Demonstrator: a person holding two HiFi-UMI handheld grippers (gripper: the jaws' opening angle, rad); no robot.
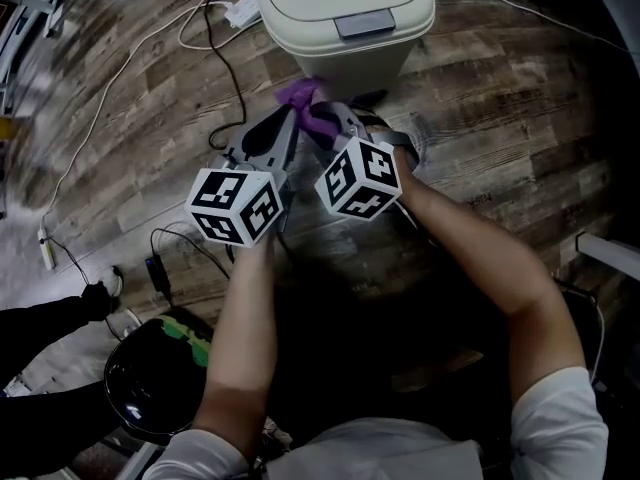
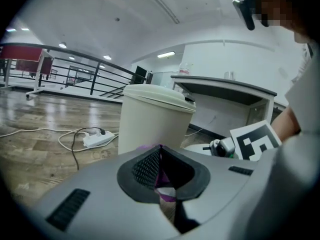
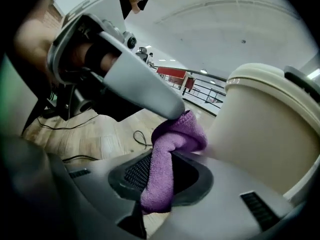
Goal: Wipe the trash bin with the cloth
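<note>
The cream trash bin (image 1: 340, 8) with a grey lid latch stands on the wood floor just ahead of both grippers. A purple cloth (image 1: 300, 96) is bunched between the two gripper tips, close to the bin's front wall. My left gripper (image 1: 290, 120) is shut on one part of it, and a purple sliver (image 2: 162, 176) shows between its jaws (image 2: 160, 151). My right gripper (image 1: 326, 120) is shut on the cloth (image 3: 175, 139) too, which hangs through its jaws (image 3: 167, 159). The left gripper's tip (image 3: 150, 96) presses on the cloth's top beside the bin (image 3: 265, 129).
A white power strip (image 1: 240, 10) with white and black cables lies on the floor left of the bin (image 2: 155, 119). A black round object (image 1: 150, 378) sits at the lower left. A grey desk (image 2: 225, 86) stands behind the bin.
</note>
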